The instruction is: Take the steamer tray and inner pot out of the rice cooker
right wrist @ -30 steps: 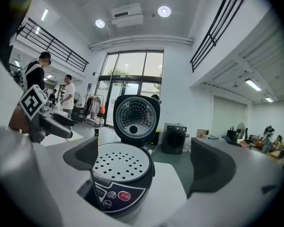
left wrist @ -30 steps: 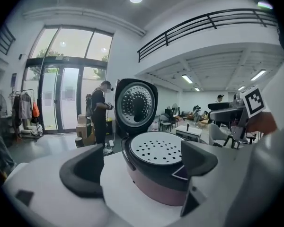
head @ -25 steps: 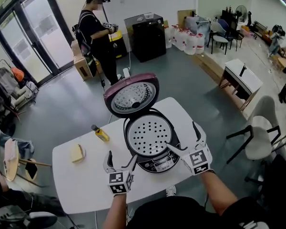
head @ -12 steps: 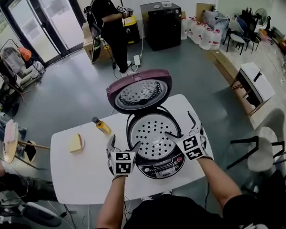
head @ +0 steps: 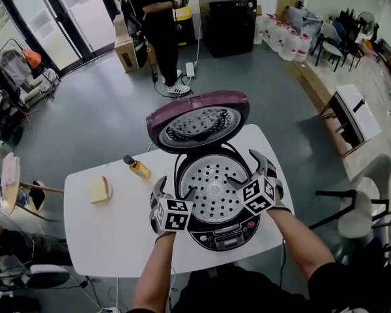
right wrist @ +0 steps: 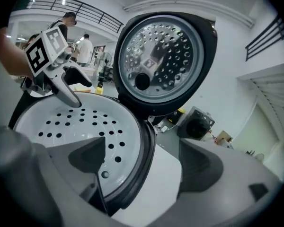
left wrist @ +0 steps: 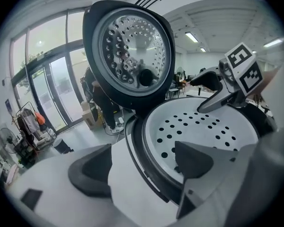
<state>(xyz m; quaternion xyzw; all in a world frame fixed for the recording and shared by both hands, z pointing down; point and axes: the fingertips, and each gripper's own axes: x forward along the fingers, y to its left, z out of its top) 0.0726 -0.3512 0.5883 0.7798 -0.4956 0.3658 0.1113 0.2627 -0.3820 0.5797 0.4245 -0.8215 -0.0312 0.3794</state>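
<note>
Over a white table (head: pixel 117 240) we hold two grippers at one open rice cooker (head: pixel 223 235), both pointing forward and down from outstretched forearms. Off to the left gripper's (head: pixel 173 191) left lie one pale yellow block (head: pixel 99 190) and one small bottle (head: pixel 137 167), both well apart from it. In the left gripper view, the left gripper (left wrist: pixel 142 167) straddles the cooker's near rim: its left jaw is over the bare table, its right jaw over the one perforated steamer tray (left wrist: pixel 203 126), and the jaws are closing with the rim between them, pads not yet on it. The steamer tray (head: pixel 212 188) sits in the cooker's mouth between the two tools, and we cannot see the inner pot under it. The raised lid (head: pixel 197 121) stands beyond both sets of tips. The right gripper (head: pixel 247 169) mirrors the pose. In its own view the right gripper (right wrist: pixel 142 162) has one jaw above the tray (right wrist: pixel 75 122) and the other outside the rim, and its jaws are also closing without touching.
</note>
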